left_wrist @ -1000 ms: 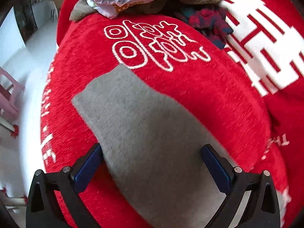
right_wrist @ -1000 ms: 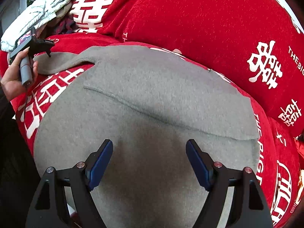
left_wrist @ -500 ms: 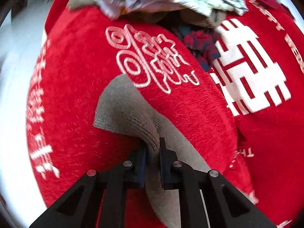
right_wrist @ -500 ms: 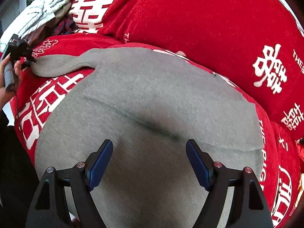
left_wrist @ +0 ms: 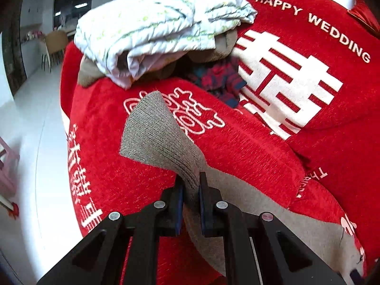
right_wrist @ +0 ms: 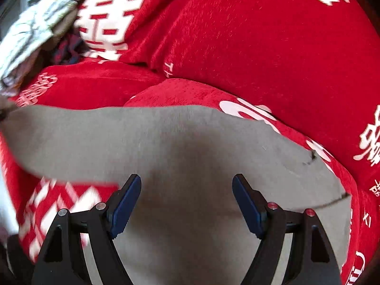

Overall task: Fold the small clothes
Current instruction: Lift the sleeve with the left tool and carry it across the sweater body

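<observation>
A grey knit garment (right_wrist: 180,147) lies spread on a red sofa cover (right_wrist: 249,35) with white characters. My left gripper (left_wrist: 191,180) is shut on the grey sleeve's ribbed cuff (left_wrist: 154,133) and holds it lifted above the seat; the cuff stands up past the fingers. My right gripper (right_wrist: 186,190) is open, its blue pads on either side of the garment's body, just above the cloth. In the right wrist view the sleeve stretches away to the left edge.
A pile of clothes sits at the sofa's back: a white patterned cloth (left_wrist: 156,30) on top, a brown piece under it, a dark red plaid garment (left_wrist: 220,80) beside it. White floor (left_wrist: 30,123) lies left of the sofa. The pile also shows in the right wrist view (right_wrist: 38,26).
My left gripper closed on the sleeve cuff and raised it off the seat. The sleeve now pulls taut across the garment. My right gripper stayed open and shifted slightly.
</observation>
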{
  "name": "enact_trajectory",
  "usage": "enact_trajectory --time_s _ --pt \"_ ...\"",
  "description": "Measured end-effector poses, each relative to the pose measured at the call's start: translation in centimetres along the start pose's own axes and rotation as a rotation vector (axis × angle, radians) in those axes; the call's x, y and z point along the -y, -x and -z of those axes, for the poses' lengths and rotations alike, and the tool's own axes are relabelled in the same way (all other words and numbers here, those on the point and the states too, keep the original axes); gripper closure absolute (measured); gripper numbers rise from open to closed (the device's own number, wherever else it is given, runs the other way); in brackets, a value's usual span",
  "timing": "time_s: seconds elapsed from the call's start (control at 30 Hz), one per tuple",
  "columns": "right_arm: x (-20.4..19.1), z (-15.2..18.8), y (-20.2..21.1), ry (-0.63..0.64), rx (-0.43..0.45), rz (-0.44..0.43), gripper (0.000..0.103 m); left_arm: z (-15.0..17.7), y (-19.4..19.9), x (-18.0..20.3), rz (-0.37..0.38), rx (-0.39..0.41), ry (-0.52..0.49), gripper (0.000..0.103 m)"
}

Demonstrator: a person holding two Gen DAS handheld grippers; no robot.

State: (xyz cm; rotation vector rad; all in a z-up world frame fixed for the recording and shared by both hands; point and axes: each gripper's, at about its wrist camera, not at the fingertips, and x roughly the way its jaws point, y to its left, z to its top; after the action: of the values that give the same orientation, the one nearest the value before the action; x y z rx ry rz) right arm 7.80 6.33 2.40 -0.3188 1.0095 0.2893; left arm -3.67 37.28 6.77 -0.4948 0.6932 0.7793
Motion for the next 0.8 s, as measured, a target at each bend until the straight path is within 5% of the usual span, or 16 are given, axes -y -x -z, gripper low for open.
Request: enact_trajectory --time_s 0.13,0.23,0.37,0.8 --pt "-2.8 -0.8 -3.4 0.004 -0.093 -0.046 0.022 -1.1 1.3 0.5 0.003 0.022 -0.024 0.091" --pt "-2.7 -1.2 -2.5 -0.057 -0.084 -0.286 0.024 -1.5 2.2 1.6 -0.002 0.040 -0.065 0.091" --pt "-1.9 -1.3 -0.8 -0.013 -0.028 -0.138 0.024 -1.2 3.2 3.5 0.005 0.053 -0.116 0.091" --pt "7.3 -0.4 3.4 -0.084 0.001 -0.068 0.024 1.6 7.1 11.4 0.075 0.056 -0.245 0.091"
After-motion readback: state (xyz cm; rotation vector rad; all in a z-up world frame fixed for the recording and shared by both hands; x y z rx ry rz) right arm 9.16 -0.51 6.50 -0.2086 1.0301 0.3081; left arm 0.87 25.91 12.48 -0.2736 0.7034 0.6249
